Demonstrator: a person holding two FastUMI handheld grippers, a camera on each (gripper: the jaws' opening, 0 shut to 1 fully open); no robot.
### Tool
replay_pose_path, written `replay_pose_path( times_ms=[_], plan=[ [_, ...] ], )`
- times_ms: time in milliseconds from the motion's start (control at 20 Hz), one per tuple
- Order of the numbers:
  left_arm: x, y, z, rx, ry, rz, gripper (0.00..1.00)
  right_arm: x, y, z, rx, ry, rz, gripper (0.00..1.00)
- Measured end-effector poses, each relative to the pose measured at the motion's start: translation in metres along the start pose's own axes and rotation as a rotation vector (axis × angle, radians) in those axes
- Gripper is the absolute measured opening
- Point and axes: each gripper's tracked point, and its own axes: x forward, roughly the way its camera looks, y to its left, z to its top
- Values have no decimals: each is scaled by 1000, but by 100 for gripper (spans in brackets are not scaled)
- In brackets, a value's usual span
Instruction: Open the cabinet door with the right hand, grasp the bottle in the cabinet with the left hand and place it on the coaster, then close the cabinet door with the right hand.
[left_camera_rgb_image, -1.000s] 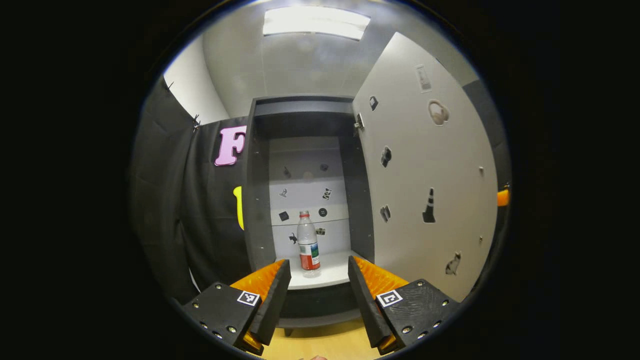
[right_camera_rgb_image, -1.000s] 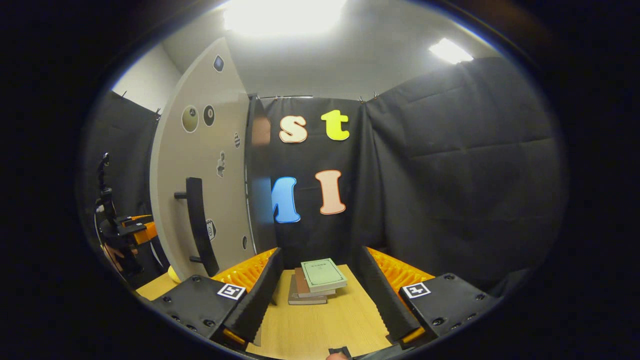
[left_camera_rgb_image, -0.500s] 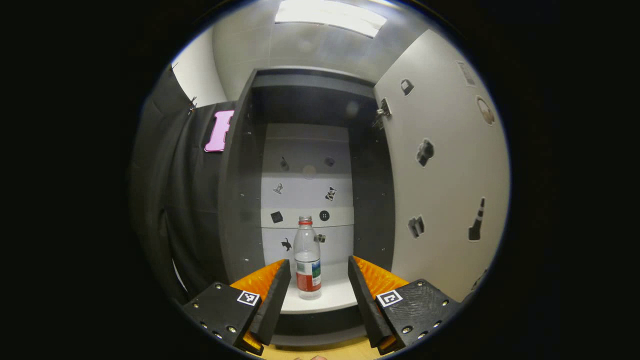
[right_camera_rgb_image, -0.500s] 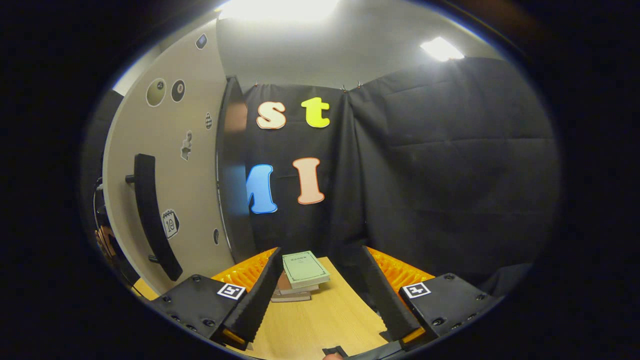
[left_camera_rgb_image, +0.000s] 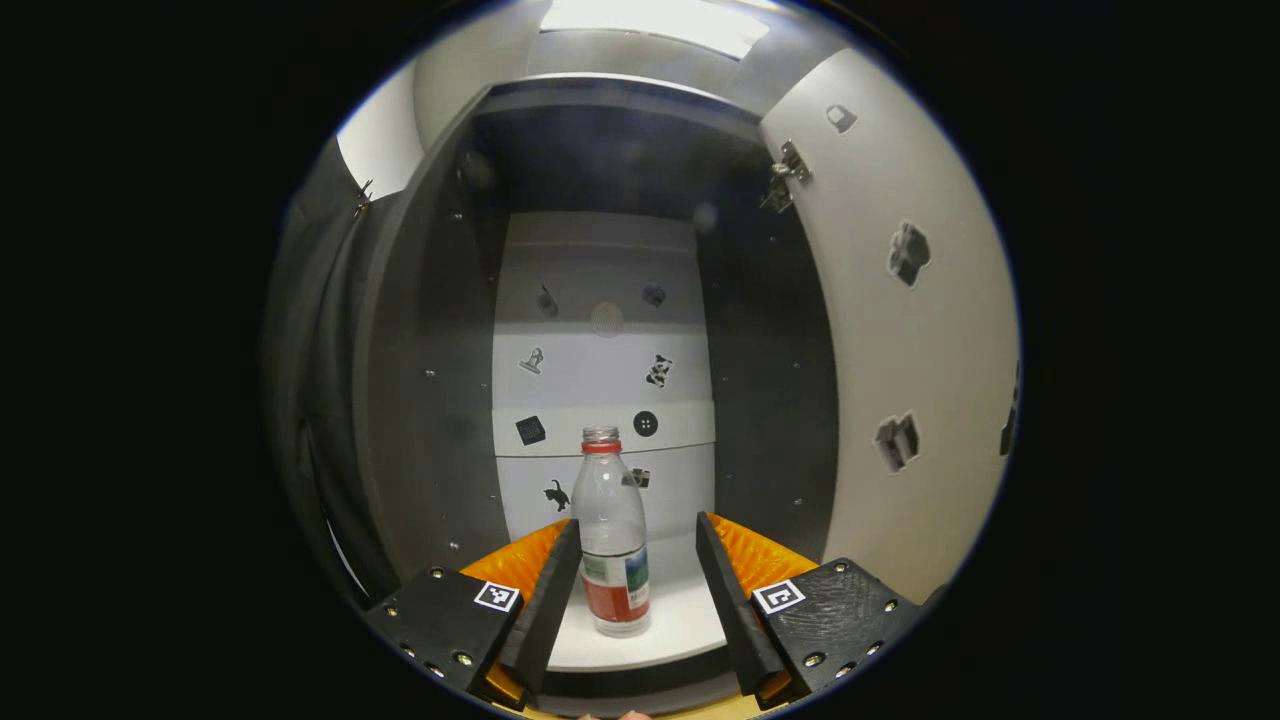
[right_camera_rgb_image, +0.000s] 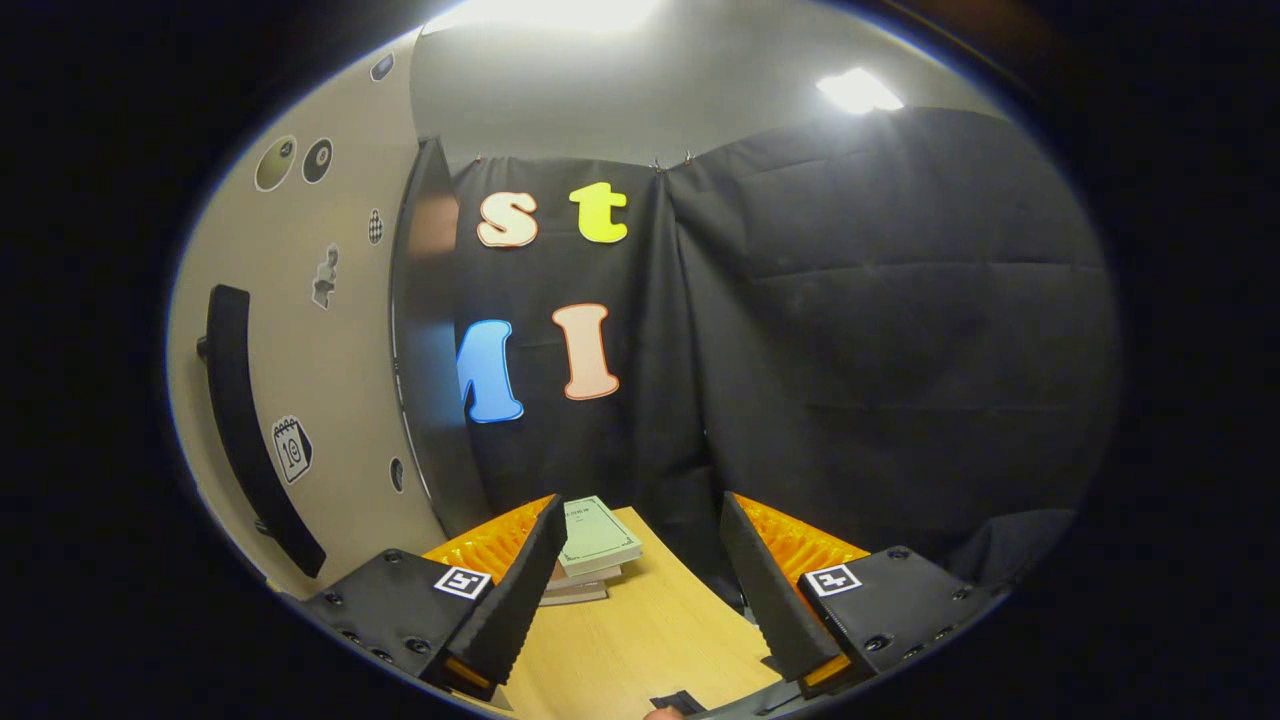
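Left gripper view: left hand-held gripper (left_camera_rgb_image: 630, 560) spread wide, gripping nothing; bottle (left_camera_rgb_image: 613, 535) upright at 6 o'clock on cabinet shelf (left_camera_rgb_image: 690, 625), between fingers, no visible contact; door (left_camera_rgb_image: 900, 330) open at 3 o'clock.
Right gripper view: right hand-held gripper (right_camera_rgb_image: 640, 560) wide apart, empty, over table (right_camera_rgb_image: 640, 640); books (right_camera_rgb_image: 592, 550) near left finger; door handle (right_camera_rgb_image: 245, 420) at 9 o'clock.

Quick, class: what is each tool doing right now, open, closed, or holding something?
Left tool: open, holding nothing; the bottle stands between its fingers, not gripped.
Right tool: open, holding nothing, above the table.
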Motion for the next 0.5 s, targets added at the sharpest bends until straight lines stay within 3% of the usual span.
replay_pose_path(
  times_ms=[250, 500],
  plan=[
    [31, 19, -16, -19, 17, 26, 67, 9, 0, -8, -14, 23, -44, 98],
    [56, 18, -24, -28, 23, -5, 67, 19, 9, -14, -36, 41, -62, 98]
  ],
)
